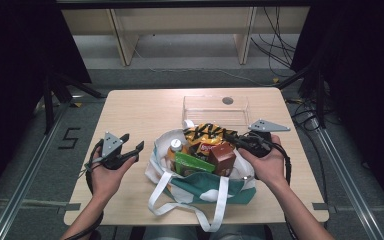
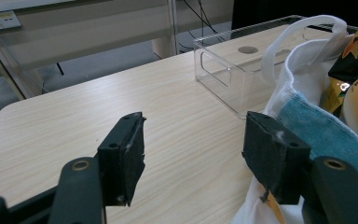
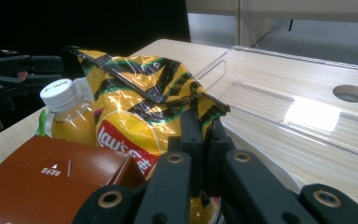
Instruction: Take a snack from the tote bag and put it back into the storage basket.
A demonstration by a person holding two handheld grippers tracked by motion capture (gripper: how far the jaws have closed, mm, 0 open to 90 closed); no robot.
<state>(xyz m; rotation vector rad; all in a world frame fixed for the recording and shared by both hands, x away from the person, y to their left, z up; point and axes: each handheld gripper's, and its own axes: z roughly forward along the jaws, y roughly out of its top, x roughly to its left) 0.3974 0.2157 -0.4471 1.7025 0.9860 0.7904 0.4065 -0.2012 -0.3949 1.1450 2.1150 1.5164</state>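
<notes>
A white and teal tote bag [image 1: 200, 192] lies open on the table near its front edge. In it are a yellow and black chips bag [image 1: 207, 134], an orange drink bottle [image 1: 175, 147] with a white cap, a green packet [image 1: 192, 162] and a brown box [image 1: 223, 157]. My right gripper [image 1: 230, 136] reaches in from the right. In the right gripper view it [image 3: 200, 126] is shut on the crimped edge of the chips bag [image 3: 130, 102], above the brown box [image 3: 51, 182] and beside the bottle [image 3: 67, 112]. My left gripper [image 1: 134, 141] stands open just left of the bag, nothing between its jaws [image 2: 196, 144].
A clear plastic box [image 1: 185, 107] stands empty on the table behind the bag, also seen in the left gripper view [image 2: 228, 70]. The bag's white straps [image 1: 215, 210] hang over the table's front edge. Bare wooden tabletop [image 1: 135, 107] lies to the far left.
</notes>
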